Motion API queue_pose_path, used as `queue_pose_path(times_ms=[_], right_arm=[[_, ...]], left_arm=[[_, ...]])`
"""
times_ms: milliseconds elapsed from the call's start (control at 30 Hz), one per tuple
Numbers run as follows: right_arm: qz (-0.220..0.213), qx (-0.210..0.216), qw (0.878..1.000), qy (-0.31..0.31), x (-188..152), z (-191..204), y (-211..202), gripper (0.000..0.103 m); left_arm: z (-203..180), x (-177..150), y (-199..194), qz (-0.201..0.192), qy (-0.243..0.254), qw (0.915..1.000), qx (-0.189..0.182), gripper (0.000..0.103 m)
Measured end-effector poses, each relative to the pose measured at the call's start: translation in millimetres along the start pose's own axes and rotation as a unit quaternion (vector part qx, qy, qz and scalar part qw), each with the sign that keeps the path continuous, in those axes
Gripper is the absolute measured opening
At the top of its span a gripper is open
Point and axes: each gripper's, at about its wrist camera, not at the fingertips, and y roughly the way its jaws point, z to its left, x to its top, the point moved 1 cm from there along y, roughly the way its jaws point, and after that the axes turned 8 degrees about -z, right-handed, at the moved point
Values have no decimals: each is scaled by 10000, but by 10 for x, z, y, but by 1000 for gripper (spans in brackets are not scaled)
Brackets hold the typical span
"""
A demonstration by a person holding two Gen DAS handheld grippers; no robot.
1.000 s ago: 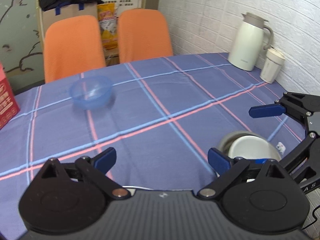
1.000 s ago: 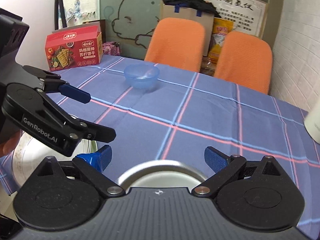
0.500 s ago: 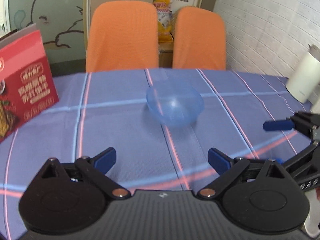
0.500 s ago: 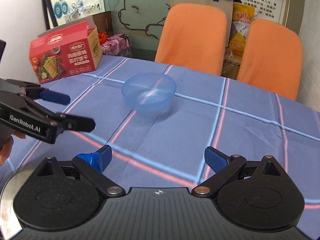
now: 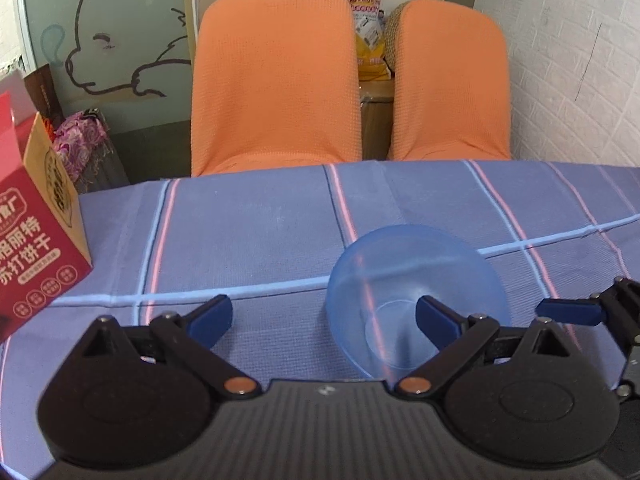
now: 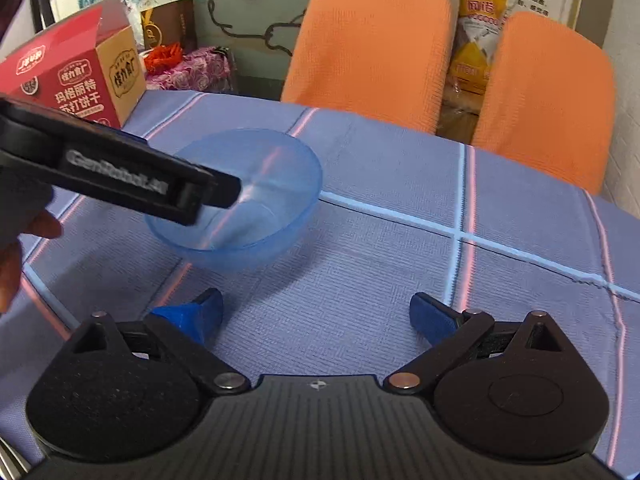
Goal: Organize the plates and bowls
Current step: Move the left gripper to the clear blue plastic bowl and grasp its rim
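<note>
A translucent blue bowl (image 5: 416, 280) stands upright on the checked blue tablecloth (image 5: 248, 240). My left gripper (image 5: 324, 318) is open just above it. Its right finger (image 5: 436, 320) hangs over the bowl's inside, its left finger is outside, and the bowl's left rim lies between them. In the right wrist view the bowl (image 6: 264, 200) is ahead and to the left, partly covered by a finger (image 6: 132, 176) of the left gripper. My right gripper (image 6: 316, 316) is open over bare cloth, a short way from the bowl, holding nothing. One of its blue fingertips (image 5: 568, 312) shows right of the bowl.
A red cracker box (image 5: 32, 248) stands at the table's left edge, also seen from the right wrist (image 6: 76, 76). Two orange chairs (image 5: 276, 80) (image 5: 448, 80) are pushed against the far side. A person's hand (image 6: 12, 248) shows at the left border.
Both grippers have moved forward across the table to the blue bowl. The white bowl and metal plates near the front have dropped out of view. The left gripper now straddles the bowl's rim.
</note>
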Motion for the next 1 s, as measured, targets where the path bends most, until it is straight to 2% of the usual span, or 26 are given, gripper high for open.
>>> queue_pose_path(times_ms=[200,333,600,733,867,900,933,967,1000], right_arm=[[-207,9,9998,-2,-54,-18,-65,91],[-106,17,9999,-4,14,3,-30,91],[-393,273,9987,-201,103,144,142,89],[-362,418,9978,-368,160,186,185,87],[-324,496,9968,-533,210,188,184,83],[-368,531,9962,-590,218,206,177,83],[-451,581,9952,-643,224,224,157,82],[-544,626,9941,-694,232,243,129,81],[-652,597,9932,-759,240,260,91,81]], left_arm=[[53,-17,133,50,-15,10000,-5,97],[88,-6,159,47,-77,9999,-43,97],[19,-37,231,8,-101,9998,-198,97],[-39,-45,261,-19,112,9999,-112,97],[-58,-19,274,-8,83,9998,-153,95],[-68,-5,272,-12,78,9998,-179,91],[-90,10,262,-10,119,9996,-239,77],[-119,26,241,1,177,9993,-333,69],[-136,42,218,31,189,9989,-432,57]])
